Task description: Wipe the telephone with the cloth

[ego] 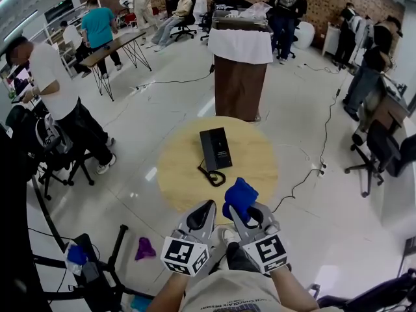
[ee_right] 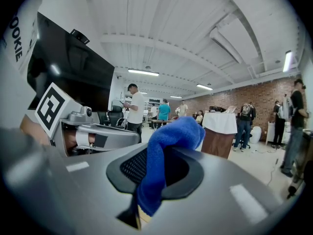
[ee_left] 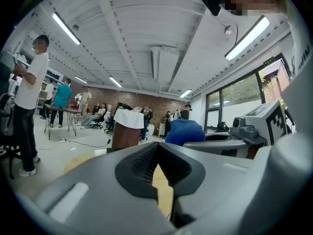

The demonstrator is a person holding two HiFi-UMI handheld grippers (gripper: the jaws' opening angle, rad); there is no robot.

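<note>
A black telephone [ego: 216, 148] lies on a round wooden table [ego: 260, 161], its coiled cord looping toward the near edge. My right gripper [ego: 238, 208] is shut on a bunched blue cloth [ego: 240, 198], held over the table's near rim, short of the phone. In the right gripper view the blue cloth [ee_right: 161, 155] bulges up and hangs down between the jaws. My left gripper [ego: 209, 207] sits just left of it, shut with nothing between the jaws; in the left gripper view its pads [ee_left: 142, 163] meet and the cloth [ee_left: 185, 131] shows to the right.
A brown lectern draped in white cloth [ego: 240, 67] stands beyond the table. Cables [ego: 312, 168] run across the floor at right. People stand or sit at the left, back and right. A purple rag [ego: 144, 247] lies on the floor by a black stand [ego: 91, 265].
</note>
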